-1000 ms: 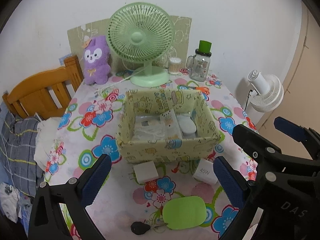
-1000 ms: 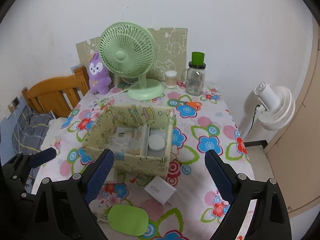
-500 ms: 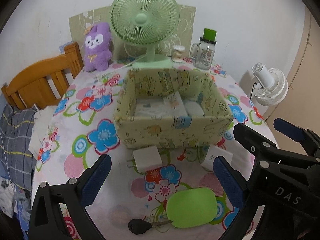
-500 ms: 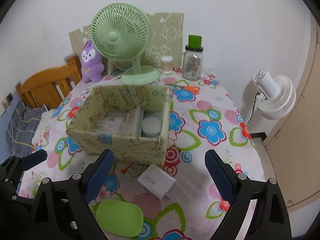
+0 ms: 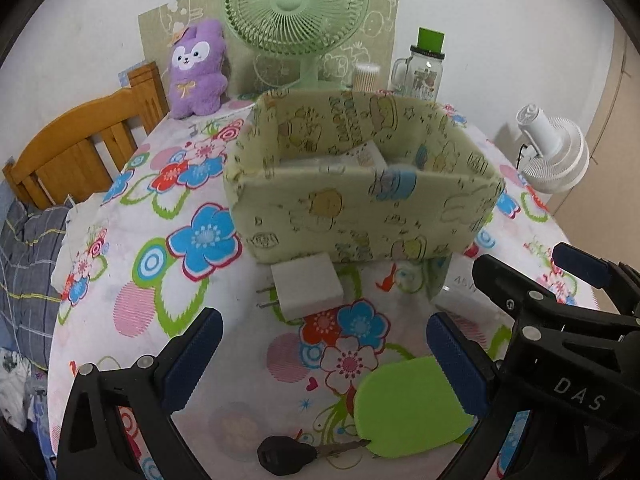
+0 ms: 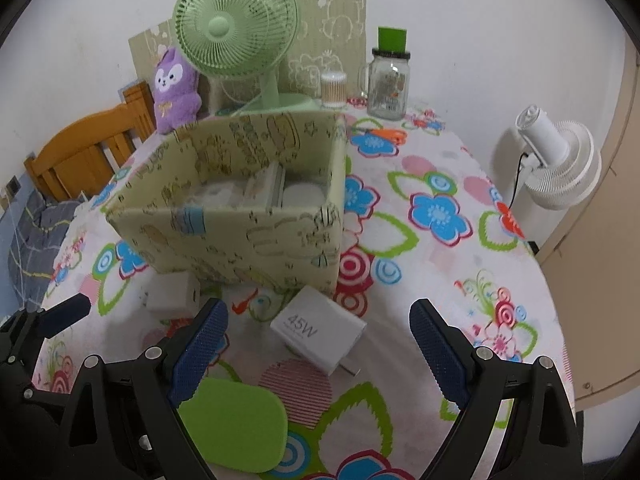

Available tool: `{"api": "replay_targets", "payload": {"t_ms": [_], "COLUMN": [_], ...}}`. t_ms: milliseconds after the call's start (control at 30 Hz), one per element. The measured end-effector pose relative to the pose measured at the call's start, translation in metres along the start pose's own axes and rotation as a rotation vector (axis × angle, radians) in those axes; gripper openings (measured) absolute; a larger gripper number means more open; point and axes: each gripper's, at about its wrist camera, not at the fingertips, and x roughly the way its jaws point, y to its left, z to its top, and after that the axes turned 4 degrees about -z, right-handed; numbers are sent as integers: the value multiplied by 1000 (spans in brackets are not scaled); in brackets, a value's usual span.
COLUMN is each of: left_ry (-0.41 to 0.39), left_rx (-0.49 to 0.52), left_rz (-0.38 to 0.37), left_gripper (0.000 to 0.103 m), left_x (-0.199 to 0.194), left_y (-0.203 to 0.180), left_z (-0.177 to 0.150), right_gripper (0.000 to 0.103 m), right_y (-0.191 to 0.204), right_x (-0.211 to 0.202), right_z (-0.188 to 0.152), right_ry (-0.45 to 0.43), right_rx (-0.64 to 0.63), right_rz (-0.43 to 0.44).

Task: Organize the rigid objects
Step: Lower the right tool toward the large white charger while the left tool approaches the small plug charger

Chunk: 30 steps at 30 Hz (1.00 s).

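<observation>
A yellow-green fabric box (image 5: 360, 216) (image 6: 240, 236) stands mid-table with white items inside. In front of it lie a white plug charger (image 5: 306, 286) (image 6: 172, 292), a white charger marked 45W (image 6: 316, 328) (image 5: 460, 296), a flat green pad (image 5: 412, 408) (image 6: 236, 420) and a black key (image 5: 288, 458). My left gripper (image 5: 320, 352) hangs open just short of the plug charger. Over the 45W charger, my right gripper (image 6: 316, 352) is open too. Neither holds anything.
A green desk fan (image 5: 296, 4), a purple plush (image 5: 196, 68), a cotton-swab tub (image 6: 333, 89) and a glass jar with a green lid (image 6: 390, 80) line the back. A wooden chair (image 5: 80, 136) stands left, a white fan (image 6: 560, 160) right of the floral tablecloth.
Both grippers have sunk toward the table, so the box and the chargers look larger and closer. The jaws of both stay as wide as before. Nothing on the table moved.
</observation>
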Motion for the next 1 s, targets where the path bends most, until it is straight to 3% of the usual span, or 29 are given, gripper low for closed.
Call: {"api": "replay_targets", "payload": {"t_ms": [267, 733, 1000], "left_ry": [38, 39, 46], "left_rx": [-6, -16, -40], "left_rz": [-15, 5, 10], "left_gripper": [103, 103, 103], "left_x": [20, 38, 42], "left_y": [-3, -12, -15], "left_z": [-17, -28, -36], "right_gripper": [94, 94, 83], "right_y": [-1, 4, 10], "right_x": [24, 54, 66], "right_z": [-14, -17, -21], "right_ry": [36, 43, 73], "right_rx": [-25, -103, -125], "right_rz": [-18, 5, 31]}}
